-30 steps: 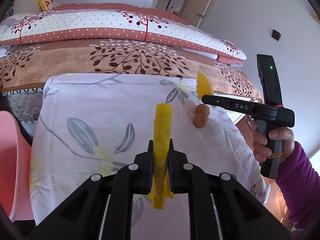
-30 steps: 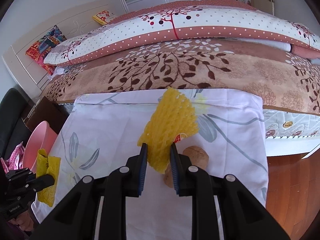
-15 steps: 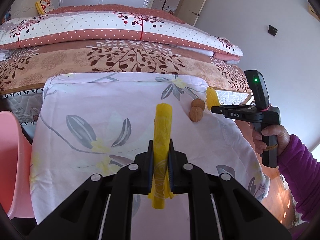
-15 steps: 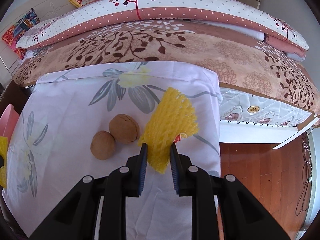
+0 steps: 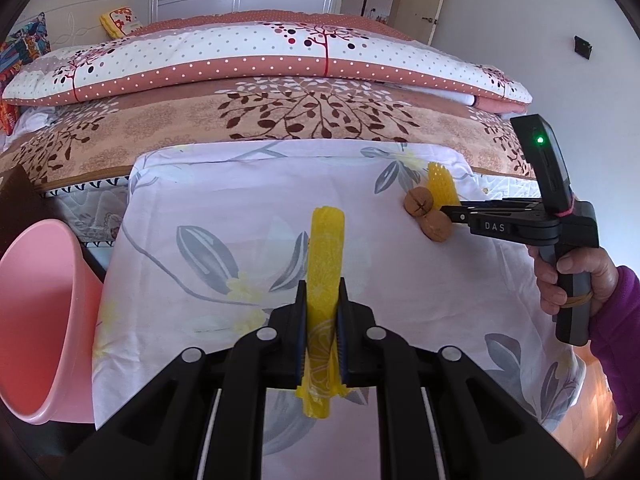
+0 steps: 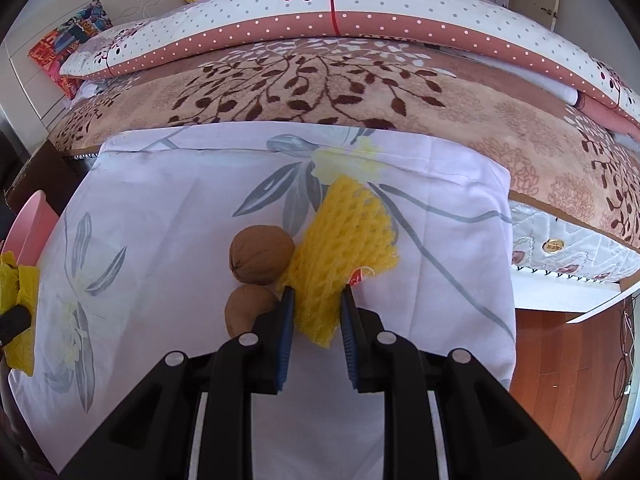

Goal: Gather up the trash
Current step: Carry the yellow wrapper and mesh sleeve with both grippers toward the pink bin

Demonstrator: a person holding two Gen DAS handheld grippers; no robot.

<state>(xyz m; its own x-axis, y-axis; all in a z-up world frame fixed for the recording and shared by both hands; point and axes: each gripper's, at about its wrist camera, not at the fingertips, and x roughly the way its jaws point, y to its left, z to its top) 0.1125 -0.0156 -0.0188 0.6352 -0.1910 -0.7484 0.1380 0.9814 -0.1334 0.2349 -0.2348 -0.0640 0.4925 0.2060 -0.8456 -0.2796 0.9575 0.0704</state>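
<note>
- The left gripper (image 5: 322, 316) is clamping a rolled yellow plastic wrapper (image 5: 325, 258), its jaws drawn in narrow on the roll; the roll's long axis is running straight out along the fingers, one end sticking up past the tips and the other hanging below them.
- The right gripper (image 6: 316, 322) is pinching a yellow foam fruit net (image 6: 346, 236) by its lower corner, jaws set narrow on the foam, while the rest of the net is fanning up and away toward the bed (image 6: 320, 80).
- Both pieces of trash are already in the jaws, so I judge the next move to be a carry to the pink bin (image 5: 36, 320), not another pick.
- That bin is standing off the left edge of the flowered cloth (image 5: 208, 208), mouth tilted toward the table, just beside the left gripper and well apart from the right one, which is hovering at the far right side of the cloth.
- So the left hand is the nearer one; its roll is needing only a short swing leftward, while the net is having to cross the whole cloth.
- Two walnuts (image 6: 260, 254) are lying on the cloth, touching each other, right against the net and the right gripper's left finger; I cannot tell whether the finger is actually touching the nearer nut.
- A sideways sweep of the right gripper toward the bin would likely be knocking them along.
</note>
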